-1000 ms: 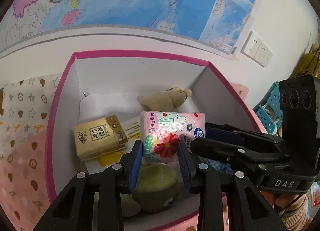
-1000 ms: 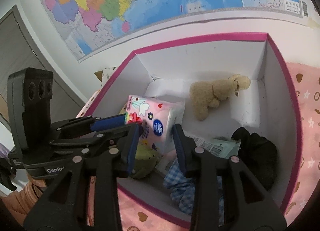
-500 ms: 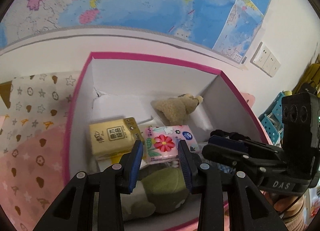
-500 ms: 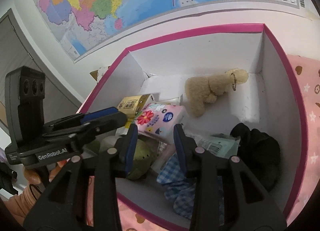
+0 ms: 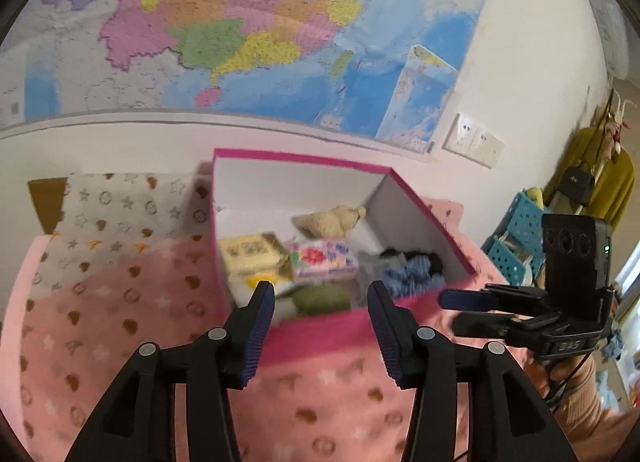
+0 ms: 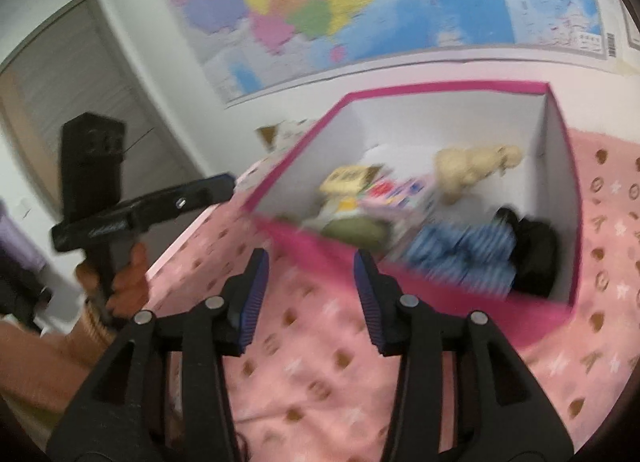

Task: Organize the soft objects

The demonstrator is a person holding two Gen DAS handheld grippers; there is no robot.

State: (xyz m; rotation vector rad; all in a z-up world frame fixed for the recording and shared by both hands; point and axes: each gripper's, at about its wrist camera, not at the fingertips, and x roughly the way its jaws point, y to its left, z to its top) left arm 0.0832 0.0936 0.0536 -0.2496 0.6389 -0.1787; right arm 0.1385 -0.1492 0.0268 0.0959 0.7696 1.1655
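Floral tissue pack [image 5: 322,261] in box [image 5: 424,218], claws empty

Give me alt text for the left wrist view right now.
The left hand-held gripper hangs open and empty before a pink-rimmed box on a pink patterned blanket. Inside lie a yellow tissue pack, a floral tissue pack, a beige plush, a green plush and blue cloth. The right hand-held gripper is at right.

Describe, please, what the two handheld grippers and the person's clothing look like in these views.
Both the left gripper and the right gripper are matte black plastic with silver rivets and ribbed blue pads. Each carries a black camera block; the right one's shows a green light. One sleeve looks tan.
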